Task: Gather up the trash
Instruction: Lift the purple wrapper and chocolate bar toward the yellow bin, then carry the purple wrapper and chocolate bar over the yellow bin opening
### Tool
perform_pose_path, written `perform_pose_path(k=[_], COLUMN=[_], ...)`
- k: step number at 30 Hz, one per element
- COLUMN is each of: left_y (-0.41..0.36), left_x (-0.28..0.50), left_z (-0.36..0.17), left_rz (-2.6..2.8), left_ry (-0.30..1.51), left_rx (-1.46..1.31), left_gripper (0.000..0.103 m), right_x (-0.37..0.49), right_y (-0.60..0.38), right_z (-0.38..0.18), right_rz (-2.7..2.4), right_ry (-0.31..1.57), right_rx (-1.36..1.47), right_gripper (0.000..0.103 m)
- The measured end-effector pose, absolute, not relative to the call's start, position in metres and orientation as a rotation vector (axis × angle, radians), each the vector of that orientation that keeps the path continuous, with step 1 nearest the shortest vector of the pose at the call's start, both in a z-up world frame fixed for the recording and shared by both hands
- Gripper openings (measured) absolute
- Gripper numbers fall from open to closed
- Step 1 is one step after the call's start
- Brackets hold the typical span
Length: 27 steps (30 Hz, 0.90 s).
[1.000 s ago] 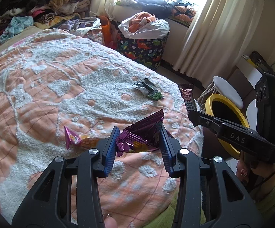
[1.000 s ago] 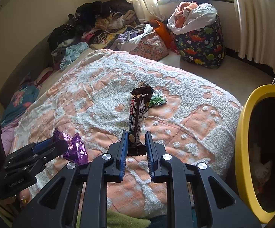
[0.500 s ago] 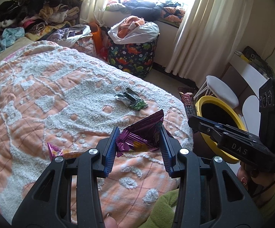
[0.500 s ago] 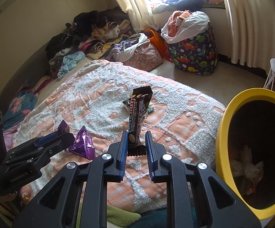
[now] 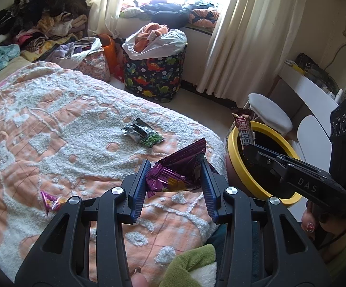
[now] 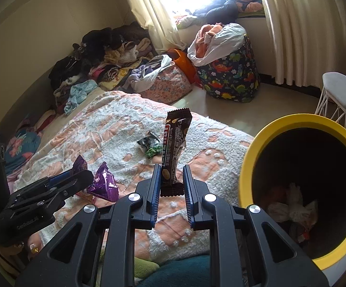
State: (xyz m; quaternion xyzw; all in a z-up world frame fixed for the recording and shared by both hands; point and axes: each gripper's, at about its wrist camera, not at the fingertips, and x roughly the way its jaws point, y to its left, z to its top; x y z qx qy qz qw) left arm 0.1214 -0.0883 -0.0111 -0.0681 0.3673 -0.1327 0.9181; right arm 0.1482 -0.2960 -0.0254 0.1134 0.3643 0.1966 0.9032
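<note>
Both wrappers look lifted off the bedspread [image 5: 53, 124] and on their way to the yellow-rimmed bin [image 6: 251, 157] beside the bed; next each must get over its mouth before the jaws let go. From the left: the left gripper [image 5: 175, 179], jaws moderately apart, pinches the crumpled purple wrapper [image 5: 182, 167]; the right gripper [image 6: 171, 186], jaws narrow, clamps the brown bar wrapper [image 6: 175, 143] upright by its lower end, near the rim, while a green packet [image 5: 144, 136] lies on the bed

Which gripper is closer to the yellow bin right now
Right. The right gripper, holding the brown bar wrapper, is beside the yellow bin; the left gripper, holding the purple wrapper, is over the bed.
</note>
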Motion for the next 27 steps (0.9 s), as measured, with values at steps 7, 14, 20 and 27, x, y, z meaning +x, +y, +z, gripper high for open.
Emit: perform_pose_path(k=[7, 14, 20, 27], left_y=[-0.107, -0.126, -0.142, -0.162], left_x=[0.124, 0.126, 0.127, 0.13], left_z=[-0.006, -0.001, 0.004, 0.008], left_rz=[-0.305, -0.339, -0.37, -0.409], left_ry=[0.742, 0.734, 0.725, 0.717], left_rx=[-0.126, -0.111, -0.1, -0.085], left_gripper=[0.034, 0.034, 0.034, 0.034], right_x=[0.144, 0.139, 0.137, 0.133], right_y=[-0.317, -0.344, -0.363, -0.388], right_z=[-0.024, -0.024, -0.021, -0.019], right_rz=[0.365, 0.316, 0.279, 0.241], right_ry=[0.739, 0.727, 0.707, 0.684], right_rx=[0.256, 0.296, 0.324, 0.365], right_gripper=[0.018, 0.018, 0.018, 0.018])
